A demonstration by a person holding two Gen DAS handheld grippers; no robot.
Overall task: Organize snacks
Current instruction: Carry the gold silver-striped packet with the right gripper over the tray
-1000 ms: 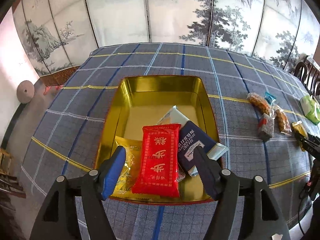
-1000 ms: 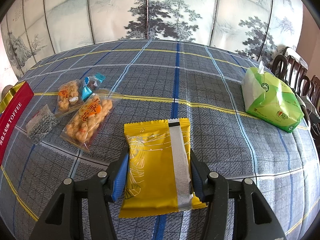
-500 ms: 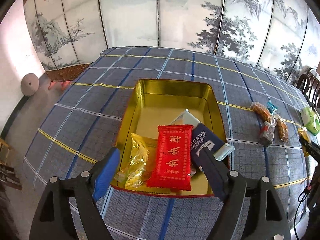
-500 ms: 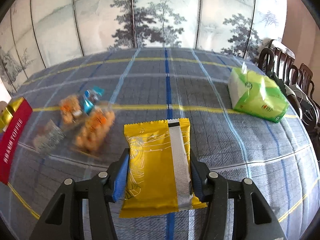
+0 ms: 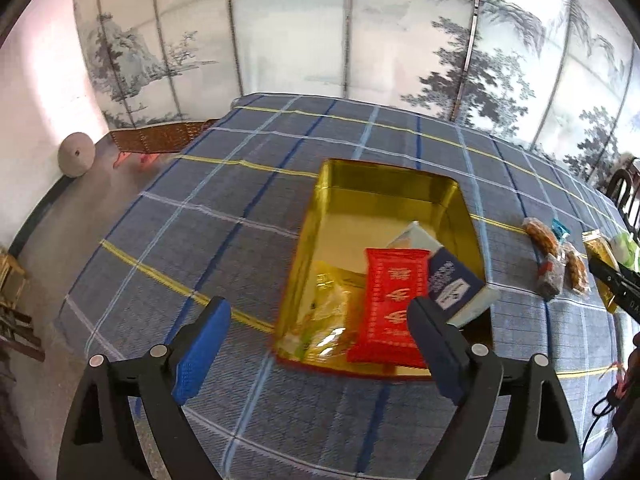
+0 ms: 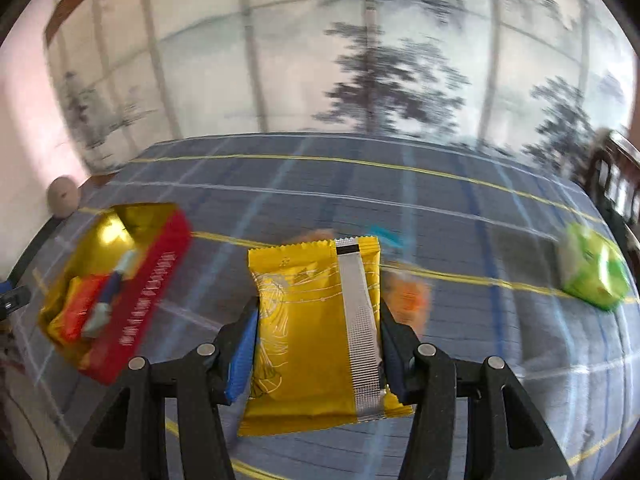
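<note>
While the right gripper (image 6: 316, 344) stays clamped on a yellow packet (image 6: 316, 332) above the table, the left gripper (image 5: 316, 344) hangs empty, its jaws just opened wide. Beyond it the tin (image 5: 384, 184) holds a red pack (image 5: 390, 304) and others; farther right, loose snacks (image 5: 556, 260) wait on the cloth (image 5: 224, 216), so the job looks part done.

One gold tin (image 5: 390, 184) holds four snack packs, a red (image 5: 394, 304), a dark blue (image 5: 452, 284), a pale blue (image 5: 416, 236) and a yellow one (image 5: 328, 312), while another yellow packet (image 6: 316, 332), one green pack (image 6: 592, 272) and about four small clear bags (image 5: 556, 260) sit outside it.
</note>
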